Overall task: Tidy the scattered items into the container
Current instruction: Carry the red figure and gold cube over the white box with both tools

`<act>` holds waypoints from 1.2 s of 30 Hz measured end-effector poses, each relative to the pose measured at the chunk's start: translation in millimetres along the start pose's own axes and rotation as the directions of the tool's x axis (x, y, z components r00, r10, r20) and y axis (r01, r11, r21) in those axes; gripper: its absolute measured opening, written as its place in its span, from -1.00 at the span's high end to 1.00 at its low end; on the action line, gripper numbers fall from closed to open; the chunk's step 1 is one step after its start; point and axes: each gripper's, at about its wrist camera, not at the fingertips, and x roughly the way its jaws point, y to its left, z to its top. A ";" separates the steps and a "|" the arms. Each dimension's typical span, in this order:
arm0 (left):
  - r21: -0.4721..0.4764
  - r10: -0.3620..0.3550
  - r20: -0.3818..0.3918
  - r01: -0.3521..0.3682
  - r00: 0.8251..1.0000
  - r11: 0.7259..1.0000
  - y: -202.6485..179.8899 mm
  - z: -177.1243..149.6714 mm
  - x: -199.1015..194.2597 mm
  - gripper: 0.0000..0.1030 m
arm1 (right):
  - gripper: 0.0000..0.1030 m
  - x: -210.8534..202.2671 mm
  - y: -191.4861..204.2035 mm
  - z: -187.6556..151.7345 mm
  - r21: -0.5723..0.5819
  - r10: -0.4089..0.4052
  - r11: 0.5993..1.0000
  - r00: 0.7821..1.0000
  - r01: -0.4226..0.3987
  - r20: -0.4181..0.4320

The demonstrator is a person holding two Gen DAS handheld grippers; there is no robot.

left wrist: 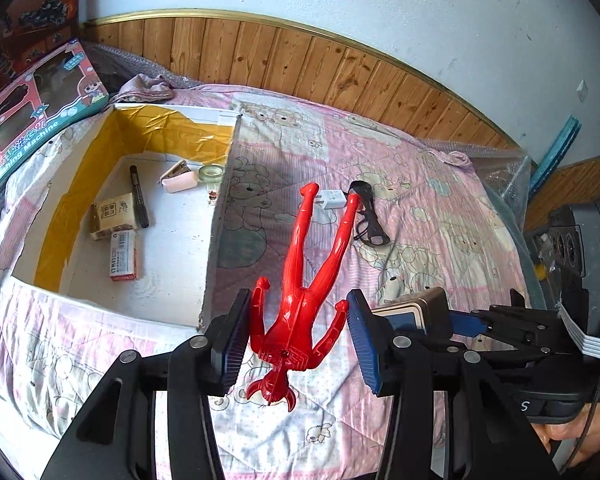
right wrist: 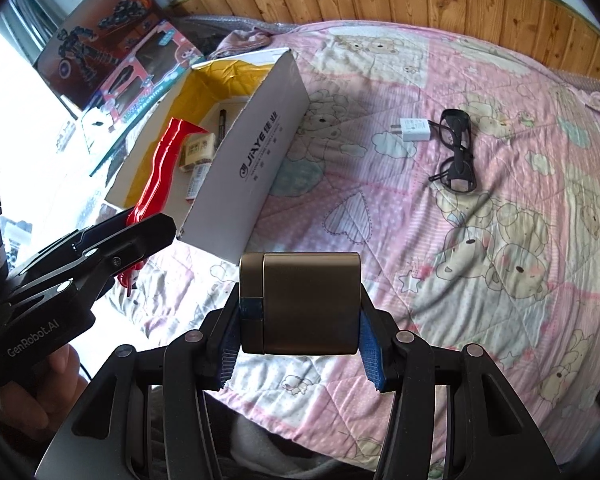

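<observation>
While the left tool (left wrist: 296, 336) grips a red toy figure (left wrist: 300, 300) by the torso, the figure's head points back toward the camera and its legs reach forward above the pink quilted bed cover (left wrist: 420, 208). In the right wrist view the figure's legs show beside the near end of the white cardboard box (right wrist: 260, 152), roughly over its open top.

The right tool (right wrist: 300, 344) is closed on a brown rectangular case (right wrist: 308, 304), its blue pads (right wrist: 370, 356) pressed against the case's two sides, and holds it above the bed cover just short of the box's near corner.

The box is lined with yellow along its inner walls and already holds a black marker (left wrist: 139, 196), a tan tissue pack (left wrist: 112, 214), a small red-and-white carton (left wrist: 123, 254), a pink eraser-like block (left wrist: 180, 182) and a roll of clear tape (left wrist: 211, 172) (the tape sits against the far right wall).

Out on the bed cover, well apart from the box, a white charger plug (right wrist: 414, 130) lies just beside a pair of black glasses (right wrist: 456, 152). Toy packaging boxes (left wrist: 40, 112) lean beyond the box's far left side.
</observation>
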 end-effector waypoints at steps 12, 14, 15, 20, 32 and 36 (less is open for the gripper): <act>-0.102 0.035 0.009 -0.034 0.999 0.994 32.7 -4.3 -10.8 0.06 | -0.03 7.7 31.3 16.5 -0.077 0.032 0.996 0.999 -0.035 -0.039; -0.119 0.045 0.008 -0.044 0.999 0.992 37.3 -4.7 -12.1 0.05 | -0.03 7.8 35.6 20.8 -0.090 0.035 0.995 0.998 -0.039 -0.045; -0.128 0.050 0.008 -0.049 0.999 0.991 39.3 -4.0 -13.0 0.05 | -0.03 7.5 37.4 23.6 -0.098 0.037 0.994 0.998 -0.041 -0.046; -0.168 0.063 0.016 -0.060 0.998 0.984 49.2 3.4 -20.2 0.05 | -0.03 2.8 47.6 38.3 -0.122 0.048 0.991 0.998 -0.052 -0.035; -0.211 0.143 0.020 -0.136 0.989 0.968 66.4 23.0 -29.5 0.06 | -0.03 -6.3 77.6 71.6 -0.212 0.078 0.974 0.997 -0.079 -0.010; -0.226 0.159 0.022 -0.150 0.987 0.962 71.2 28.9 -30.2 0.06 | -0.03 -6.6 85.5 82.6 -0.244 0.083 0.966 0.997 -0.082 -0.008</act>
